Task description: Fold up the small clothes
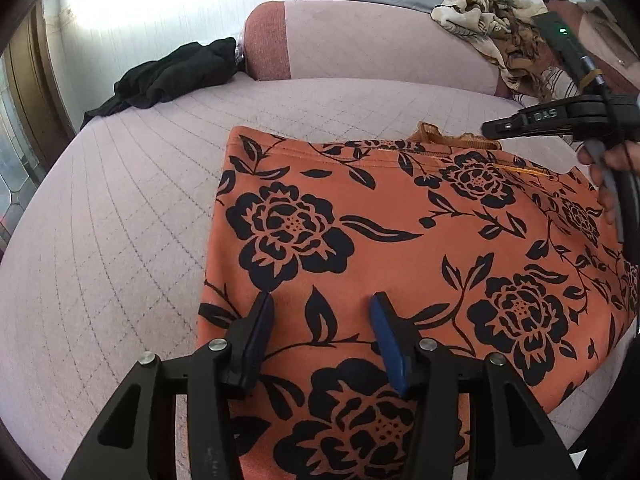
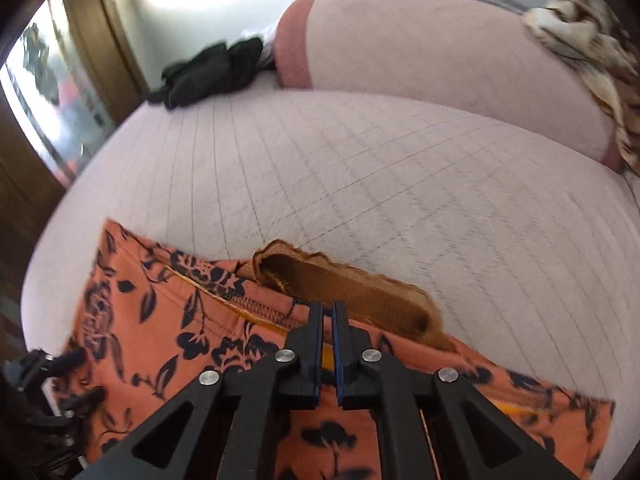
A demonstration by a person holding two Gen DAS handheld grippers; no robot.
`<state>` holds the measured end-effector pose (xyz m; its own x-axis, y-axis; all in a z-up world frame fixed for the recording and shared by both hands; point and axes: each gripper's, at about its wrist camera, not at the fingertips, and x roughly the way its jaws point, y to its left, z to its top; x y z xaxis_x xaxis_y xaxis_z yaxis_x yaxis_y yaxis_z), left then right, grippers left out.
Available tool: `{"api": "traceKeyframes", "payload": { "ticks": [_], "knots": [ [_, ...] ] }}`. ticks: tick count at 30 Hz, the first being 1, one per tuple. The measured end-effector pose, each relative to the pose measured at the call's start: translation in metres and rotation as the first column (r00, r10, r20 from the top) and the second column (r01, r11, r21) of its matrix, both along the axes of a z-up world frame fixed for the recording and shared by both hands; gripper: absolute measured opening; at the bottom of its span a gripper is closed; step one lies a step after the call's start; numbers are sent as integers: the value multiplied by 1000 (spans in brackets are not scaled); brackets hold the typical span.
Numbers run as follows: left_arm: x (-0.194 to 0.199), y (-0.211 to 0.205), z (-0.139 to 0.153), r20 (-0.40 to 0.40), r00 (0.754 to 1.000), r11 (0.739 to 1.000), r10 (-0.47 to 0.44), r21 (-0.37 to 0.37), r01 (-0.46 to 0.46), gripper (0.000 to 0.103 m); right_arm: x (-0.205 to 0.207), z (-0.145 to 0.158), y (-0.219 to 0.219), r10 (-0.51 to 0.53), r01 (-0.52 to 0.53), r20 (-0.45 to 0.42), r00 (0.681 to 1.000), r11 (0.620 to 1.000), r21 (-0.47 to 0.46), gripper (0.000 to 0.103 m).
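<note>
**Orange floral garment flat on the pink bed, left open, right nearly closed**

The orange floral garment [image 1: 400,248], a stretchy knit printed with black roses and leaves, lies spread flat on the pale pink quilted bedcover [image 1: 120,240]. In my left wrist view it fills the frame from centre out to 4 o'clock, its stitched hem running across the far edge.

My left gripper [image 1: 323,312] hangs just over the near part of the cloth, blue-padded fingers [image 1: 386,332] spread wide with nothing between them. I cannot tell whether the tips touch the fabric.

My right gripper [image 2: 328,307] is at the far hem, jaws drawn almost together with only a thin slit left. Its tips sit right at the brown fuzzy lining [image 2: 352,292] that pokes out of the garment's far edge toward 12 o'clock. Whether it has fabric pinched, I cannot tell. From the left camera, that same gripper shows at 2 o'clock, above the garment's far right corner, with the person's hand [image 1: 612,176] on its handle.

Off at 10 o'clock, a crumpled black garment [image 1: 172,76] sits near the bed's edge, beside the pink bolster cushion [image 1: 360,44]. At 1 o'clock a cream and brown patterned cloth [image 1: 492,12] is heaped over the bolster.
</note>
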<state>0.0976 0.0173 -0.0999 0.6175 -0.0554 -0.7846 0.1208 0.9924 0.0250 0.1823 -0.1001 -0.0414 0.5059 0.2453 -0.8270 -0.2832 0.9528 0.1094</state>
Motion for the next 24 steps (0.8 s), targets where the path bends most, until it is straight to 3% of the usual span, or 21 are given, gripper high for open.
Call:
{"api": "traceKeyframes", "payload": {
  "ticks": [1,2,3,4,6,8,9,10,11,12,13,15,16,18,21,22,23,24],
  "knots": [
    [-1,0,2,6,1000,1000,3,2,-3,52,-9,9,-12,-32,32,5,999,999,29,17],
    [-2,1,3,9,1000,1000,12,-6,-12,52,-22,17,-26,-61,61,-6,998,994,86,38],
    [-3,1,4,11,1000,1000,15,-23,-14,52,-35,25,-39,-80,85,-34,996,979,185,70],
    [-6,1,6,16,1000,999,7,-42,-7,52,-48,27,-47,-69,89,-77,995,951,295,79],
    [-8,-3,5,17,1000,999,-4,-37,4,52,-65,20,-42,26,48,-159,987,894,445,81],
    [-9,-8,-1,9,1000,1000,-7,-9,7,52,-76,2,-23,164,-7,-240,957,838,546,81],
    [-11,-10,-1,22,1000,1000,-8,2,8,53,-77,-13,-10,219,-25,-284,934,830,558,80],
    [-11,-10,-1,28,1000,1000,-12,7,12,53,-76,-27,-1,215,-31,-315,925,865,500,80],
    [-11,-9,-2,28,1000,1000,-14,5,14,53,-65,-44,-1,162,-5,-333,929,905,426,76],
    [-12,-8,-2,30,999,1000,-11,-1,11,53,-52,-53,-14,114,50,-326,938,889,454,62],
    [-13,-7,-2,34,999,1000,-8,-7,8,53,-38,-54,-33,33,129,-313,949,866,483,57],
    [-17,-6,-2,40,999,1000,-9,-5,9,53,-22,-41,-71,-243,322,-240,940,865,384,60],
    [-18,-6,-1,44,999,1000,-10,-3,10,53,-21,-38,-79,-266,346,-242,933,847,403,61],
    [-20,-5,-1,48,999,1000,-7,-8,8,53,-33,-24,-73,-136,254,-255,957,814,522,63],
    [-17,-5,0,45,999,1000,7,-18,-6,53,-69,-10,-34,102,53,-236,966,821,569,76],
    [-16,-5,0,47,999,1000,11,-25,-10,53,-80,-14,-22,177,-17,-238,955,833,553,76],
    [-14,-6,1,47,999,999,9,-32,-7,53,-86,-23,-14,199,-61,-249,948,880,471,76],
    [-14,-6,1,46,999,999,5,-34,-3,53,-86,-36,-17,156,-43,-271,950,923,382,72]
  ]
}}
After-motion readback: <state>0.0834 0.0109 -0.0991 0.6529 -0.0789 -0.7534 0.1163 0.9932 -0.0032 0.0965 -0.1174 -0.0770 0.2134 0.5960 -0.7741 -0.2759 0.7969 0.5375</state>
